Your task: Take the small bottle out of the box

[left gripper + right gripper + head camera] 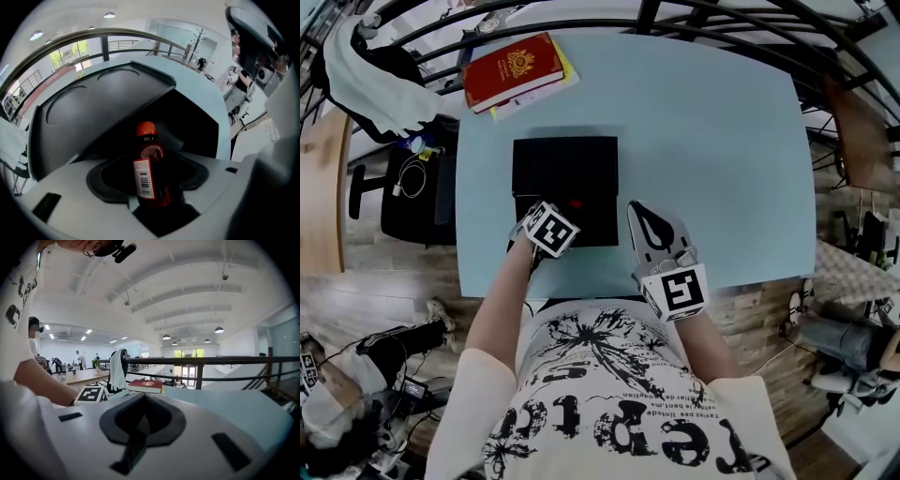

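The left gripper (551, 230) reaches into the open box (565, 164), jaws wide on either side of the small bottle (149, 171), which stands upright inside, ungripped. The right gripper (643, 221) waits beside the box over the bench (712, 141), jaws together and empty, likely to leave room.

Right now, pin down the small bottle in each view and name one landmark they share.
Head view: small bottle, only its red cap showing, inside the black box near picture centre.
Left gripper view: bottle at lower centre, standing in the box.
Right gripper view: not in it.
Shared landmark: the light blue table, seen in all three.
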`<state>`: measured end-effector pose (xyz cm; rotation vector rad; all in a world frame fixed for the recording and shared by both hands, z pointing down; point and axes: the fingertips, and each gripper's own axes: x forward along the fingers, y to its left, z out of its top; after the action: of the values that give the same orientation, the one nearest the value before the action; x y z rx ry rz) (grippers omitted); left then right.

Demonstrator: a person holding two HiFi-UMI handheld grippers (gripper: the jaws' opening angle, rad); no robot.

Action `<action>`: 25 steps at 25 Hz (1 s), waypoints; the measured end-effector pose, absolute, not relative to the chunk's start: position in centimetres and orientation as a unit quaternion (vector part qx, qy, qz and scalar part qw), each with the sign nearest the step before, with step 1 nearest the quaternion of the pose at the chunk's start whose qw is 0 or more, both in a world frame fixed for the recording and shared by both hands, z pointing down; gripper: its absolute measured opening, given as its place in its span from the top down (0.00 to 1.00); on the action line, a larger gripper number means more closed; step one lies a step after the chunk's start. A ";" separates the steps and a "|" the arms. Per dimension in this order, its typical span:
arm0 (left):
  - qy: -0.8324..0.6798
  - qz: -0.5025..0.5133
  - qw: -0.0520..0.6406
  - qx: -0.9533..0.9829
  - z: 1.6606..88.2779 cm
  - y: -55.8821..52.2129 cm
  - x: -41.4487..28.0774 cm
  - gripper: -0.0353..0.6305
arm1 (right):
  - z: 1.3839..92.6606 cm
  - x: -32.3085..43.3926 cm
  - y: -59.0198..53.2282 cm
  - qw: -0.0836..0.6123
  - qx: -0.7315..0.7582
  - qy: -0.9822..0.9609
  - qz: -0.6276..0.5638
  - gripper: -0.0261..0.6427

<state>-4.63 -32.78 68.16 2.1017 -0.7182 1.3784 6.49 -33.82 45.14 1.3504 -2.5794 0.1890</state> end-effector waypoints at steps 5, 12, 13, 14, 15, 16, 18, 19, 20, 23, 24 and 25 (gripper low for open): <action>-0.274 0.524 0.234 0.772 68.4 -33.2 -5.2 0.60 | 45.6 6.8 -33.4 0.114 0.469 -0.873 0.071 0.94; -0.273 0.517 0.246 0.773 67.9 -32.5 -5.3 0.60 | 44.9 6.8 -32.5 0.119 0.475 -0.870 0.062 0.94; -0.272 0.513 0.247 0.776 67.7 -32.4 -5.3 0.60 | 44.9 6.7 -32.3 0.119 0.476 -0.869 0.061 0.94; -0.273 0.506 0.248 0.780 67.4 -32.2 -5.3 0.60 | 44.8 6.7 -32.1 0.120 0.477 -0.869 0.059 0.94; -0.274 0.498 0.246 0.785 66.9 -32.1 -5.2 0.60 | 44.8 6.6 -31.9 0.120 0.478 -0.868 0.058 0.94; -0.277 0.490 0.243 0.790 66.3 -32.1 -5.2 0.60 | 44.6 6.5 -31.7 0.120 0.478 -0.868 0.056 0.94; -0.284 0.473 0.230 0.801 64.8 -32.2 -5.1 0.60 | 44.2 6.5 -31.5 0.117 0.480 -0.868 0.053 0.94; -0.289 0.464 0.224 0.807 63.9 -32.2 -5.0 0.60 | 43.9 6.5 -31.4 0.117 0.481 -0.868 0.049 0.94; -0.293 0.454 0.218 0.812 62.9 -32.3 -4.9 0.60 | 43.5 6.6 -31.4 0.117 0.482 -0.867 0.044 0.94; -0.312 0.428 0.198 0.825 60.3 -32.6 -5.2 0.60 | 42.7 6.5 -31.5 0.111 0.488 -0.865 0.034 0.94; -0.321 0.418 0.189 0.829 59.3 -32.9 -5.3 0.60 | 42.3 6.4 -31.5 0.107 0.490 -0.865 0.032 0.94; -0.331 0.405 0.180 0.833 58.3 -33.1 -5.4 0.60 | 41.9 6.2 -31.5 0.101 0.491 -0.865 0.027 0.94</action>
<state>-5.39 -33.14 58.32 2.3550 -0.9349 1.1433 6.20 -31.52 41.91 1.4507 -2.5549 0.0811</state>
